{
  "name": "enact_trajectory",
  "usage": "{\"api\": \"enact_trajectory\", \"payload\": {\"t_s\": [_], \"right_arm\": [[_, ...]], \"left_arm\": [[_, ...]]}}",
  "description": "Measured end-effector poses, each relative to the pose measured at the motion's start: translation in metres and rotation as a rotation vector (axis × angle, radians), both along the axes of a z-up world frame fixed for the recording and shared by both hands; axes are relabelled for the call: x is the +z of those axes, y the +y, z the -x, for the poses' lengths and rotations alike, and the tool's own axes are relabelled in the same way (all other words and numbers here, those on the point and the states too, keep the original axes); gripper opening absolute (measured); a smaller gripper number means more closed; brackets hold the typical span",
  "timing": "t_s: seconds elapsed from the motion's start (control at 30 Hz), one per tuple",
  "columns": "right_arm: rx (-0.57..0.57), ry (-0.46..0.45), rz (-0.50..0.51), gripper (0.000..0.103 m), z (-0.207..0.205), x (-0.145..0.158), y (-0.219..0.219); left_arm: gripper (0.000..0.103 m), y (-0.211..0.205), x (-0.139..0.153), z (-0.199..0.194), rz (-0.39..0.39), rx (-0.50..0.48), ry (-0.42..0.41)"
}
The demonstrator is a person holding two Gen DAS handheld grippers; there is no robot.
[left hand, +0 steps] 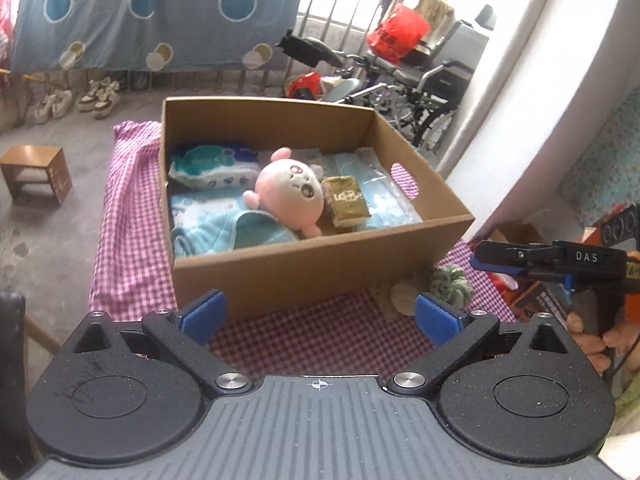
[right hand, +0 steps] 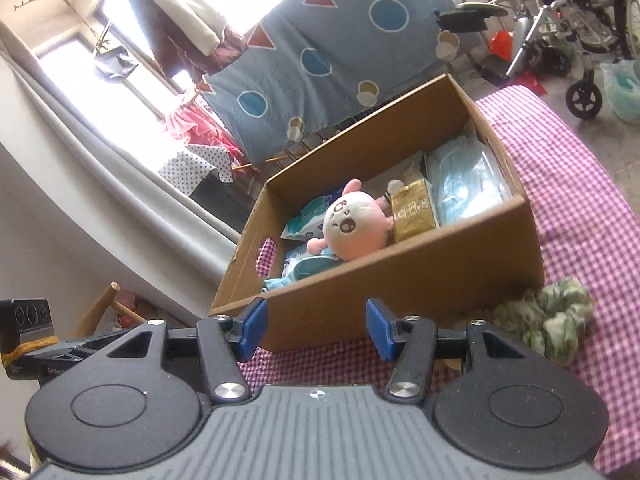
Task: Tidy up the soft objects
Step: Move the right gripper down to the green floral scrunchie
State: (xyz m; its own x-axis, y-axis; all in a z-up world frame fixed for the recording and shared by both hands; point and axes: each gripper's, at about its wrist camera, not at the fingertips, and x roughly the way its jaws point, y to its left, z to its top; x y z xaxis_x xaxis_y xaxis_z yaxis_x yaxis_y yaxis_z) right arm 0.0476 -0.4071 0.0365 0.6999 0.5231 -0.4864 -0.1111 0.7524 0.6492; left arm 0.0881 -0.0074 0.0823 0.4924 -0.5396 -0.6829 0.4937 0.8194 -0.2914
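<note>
A cardboard box (left hand: 320, 268) stands on the pink checked cloth (left hand: 320, 340). In it lie a pink plush toy (left hand: 290, 190), a wipes pack (left hand: 212, 166), a light blue towel (left hand: 224, 228), a gold packet (left hand: 346, 200) and bagged blue masks (left hand: 380, 188). A green-white fuzzy scrunchie (left hand: 450, 284) lies on the cloth by the box's near right corner; it also shows in the right wrist view (right hand: 548, 320). My left gripper (left hand: 318, 316) is open and empty in front of the box. My right gripper (right hand: 316, 330) is open and empty, also before the box (right hand: 400, 280); the plush toy (right hand: 354, 226) shows inside.
A beige round object (left hand: 404, 298) lies beside the scrunchie. A small wooden stool (left hand: 36, 174) stands on the floor at left. Wheelchairs (left hand: 420, 84) and a hanging blue sheet (left hand: 152, 12) are behind. A white wall (left hand: 540, 92) rises at right.
</note>
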Motion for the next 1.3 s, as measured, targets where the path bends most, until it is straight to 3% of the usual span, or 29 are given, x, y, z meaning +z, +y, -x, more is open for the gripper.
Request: {"api": "enact_trajectory", "payload": {"t_s": [0.07, 0.2, 0.37, 0.6, 0.73, 0.93, 1.03, 1.1, 1.3], "right_arm": [[-0.031, 0.008, -0.003, 0.059, 0.008, -0.014, -0.001], [-0.079, 0.053, 0.017, 0.059, 0.014, -0.04, -0.001], [-0.089, 0.095, 0.062, 0.059, 0.013, -0.058, 0.0], [-0.126, 0.103, 0.057, 0.059, 0.017, -0.07, -0.012], [-0.155, 0.096, 0.06, 0.059, 0.019, -0.069, -0.021], [-0.211, 0.027, 0.054, 0.06, 0.024, -0.057, -0.04], [-0.278, -0.017, 0.084, 0.075, 0.029, -0.048, -0.052], [-0.321, -0.037, 0.123, 0.076, 0.03, -0.044, -0.06], [-0.392, 0.027, 0.205, 0.076, 0.014, -0.06, -0.083]], "left_arm": [[0.101, 0.004, -0.013, 0.011, -0.005, 0.06, 0.007], [0.1, -0.007, -0.038, 0.025, -0.109, 0.144, -0.011], [0.1, -0.048, -0.066, 0.03, -0.19, 0.058, -0.025], [0.1, -0.116, -0.086, 0.04, -0.3, -0.131, -0.164], [0.1, -0.137, -0.089, 0.035, -0.294, -0.203, -0.2], [0.1, -0.158, -0.094, 0.027, -0.262, -0.282, -0.192], [0.1, -0.171, -0.093, 0.028, -0.251, -0.318, -0.223], [0.1, -0.181, -0.093, 0.029, -0.244, -0.345, -0.254], [0.098, -0.217, -0.1, 0.026, -0.259, -0.426, -0.304]]}}
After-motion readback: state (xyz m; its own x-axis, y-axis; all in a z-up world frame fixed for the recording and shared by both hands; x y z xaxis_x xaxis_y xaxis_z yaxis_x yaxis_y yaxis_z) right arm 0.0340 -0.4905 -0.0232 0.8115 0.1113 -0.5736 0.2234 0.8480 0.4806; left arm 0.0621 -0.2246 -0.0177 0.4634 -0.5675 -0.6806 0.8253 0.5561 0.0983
